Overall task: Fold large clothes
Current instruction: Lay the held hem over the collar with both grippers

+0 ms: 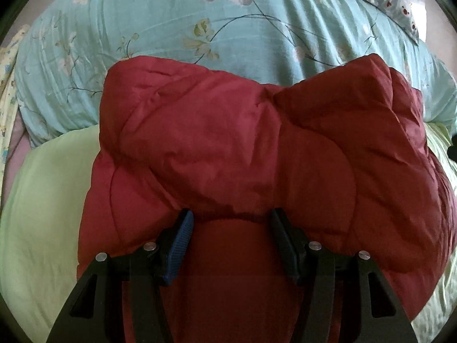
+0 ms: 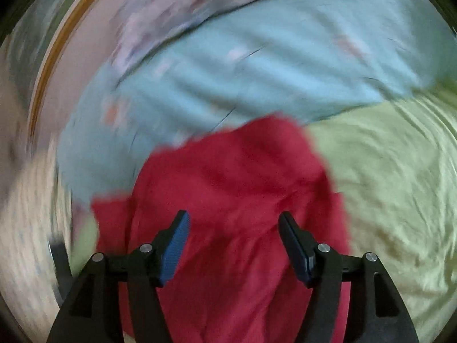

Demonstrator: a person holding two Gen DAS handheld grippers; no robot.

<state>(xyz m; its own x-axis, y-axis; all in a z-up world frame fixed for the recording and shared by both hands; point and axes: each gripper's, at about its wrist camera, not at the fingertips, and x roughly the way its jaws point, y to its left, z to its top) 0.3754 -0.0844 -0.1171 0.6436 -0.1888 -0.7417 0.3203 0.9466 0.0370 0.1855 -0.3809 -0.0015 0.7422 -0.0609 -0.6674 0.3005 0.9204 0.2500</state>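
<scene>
The task's thing is a puffy, dark red quilted jacket, its shell stitched in curved, wavy seams and creased all over. It lies folded into a thick bundle on a pale green bedsheet, its far edge against a rumpled light blue floral quilt, with a gathered, elastic-looking hem running across the near side in the left wrist view. In the right wrist view, blurred by motion, the same red cloth spreads low, green sheet to its right.
</scene>
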